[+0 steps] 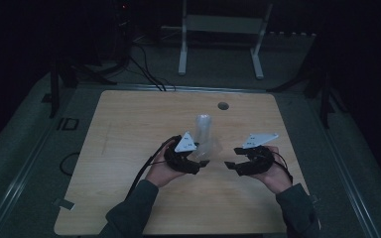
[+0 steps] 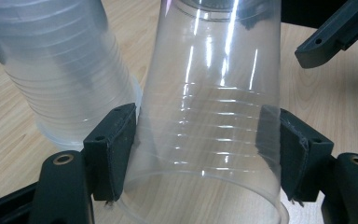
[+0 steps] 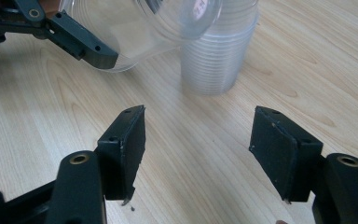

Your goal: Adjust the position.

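Note:
A single clear plastic cup (image 2: 209,107) sits between my left gripper's (image 2: 205,149) pads, which press on both of its sides; it is tipped, mouth toward the camera. Just behind it an upside-down stack of clear cups (image 2: 60,70) stands on the wooden table (image 1: 129,129). In the high view the stack (image 1: 203,126) is mid-table, the held cup (image 1: 210,148) leans beside it, and the left gripper (image 1: 202,157) is at its near side. My right gripper (image 3: 198,149) stands open over bare wood, a little short of the stack (image 3: 219,51) and the held cup (image 3: 140,28); in the high view it (image 1: 234,157) is right of the cup.
A round cable hole (image 1: 222,105) lies near the table's far edge. A white frame stand (image 1: 223,29) is on the floor beyond the table. Black cables (image 1: 144,171) trail from the left gripper toward the front left. The room around is dark.

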`<state>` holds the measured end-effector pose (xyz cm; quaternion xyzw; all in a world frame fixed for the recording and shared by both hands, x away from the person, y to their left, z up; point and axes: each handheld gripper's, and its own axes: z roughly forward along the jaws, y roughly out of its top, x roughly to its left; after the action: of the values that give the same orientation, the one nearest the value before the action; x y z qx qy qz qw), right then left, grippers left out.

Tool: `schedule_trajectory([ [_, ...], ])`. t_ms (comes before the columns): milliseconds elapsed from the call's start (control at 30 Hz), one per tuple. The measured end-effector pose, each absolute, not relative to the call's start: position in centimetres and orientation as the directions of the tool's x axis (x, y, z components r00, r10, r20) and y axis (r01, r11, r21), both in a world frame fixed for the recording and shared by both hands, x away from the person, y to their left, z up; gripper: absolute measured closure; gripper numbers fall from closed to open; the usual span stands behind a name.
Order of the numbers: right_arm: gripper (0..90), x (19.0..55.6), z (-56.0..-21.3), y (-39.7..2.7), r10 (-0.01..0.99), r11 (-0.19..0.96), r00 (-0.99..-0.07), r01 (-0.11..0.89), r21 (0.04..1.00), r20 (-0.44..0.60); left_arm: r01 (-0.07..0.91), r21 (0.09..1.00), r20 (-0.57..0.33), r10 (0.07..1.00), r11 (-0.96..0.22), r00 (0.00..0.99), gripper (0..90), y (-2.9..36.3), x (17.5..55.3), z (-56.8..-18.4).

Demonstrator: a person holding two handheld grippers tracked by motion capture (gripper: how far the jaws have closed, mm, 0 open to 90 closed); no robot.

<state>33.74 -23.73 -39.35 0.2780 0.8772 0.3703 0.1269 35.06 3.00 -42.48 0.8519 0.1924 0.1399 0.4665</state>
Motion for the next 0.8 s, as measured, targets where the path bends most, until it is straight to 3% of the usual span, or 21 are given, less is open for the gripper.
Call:
schedule_trajectory([
  [800,35.5,33.63,-39.00,-22.97,0.532,0.672,-0.842,0.355,0.650,-0.090,0.168,0.809,0.101,0.416,-0.563,0.904,29.9,2.60,35.01,-42.71],
])
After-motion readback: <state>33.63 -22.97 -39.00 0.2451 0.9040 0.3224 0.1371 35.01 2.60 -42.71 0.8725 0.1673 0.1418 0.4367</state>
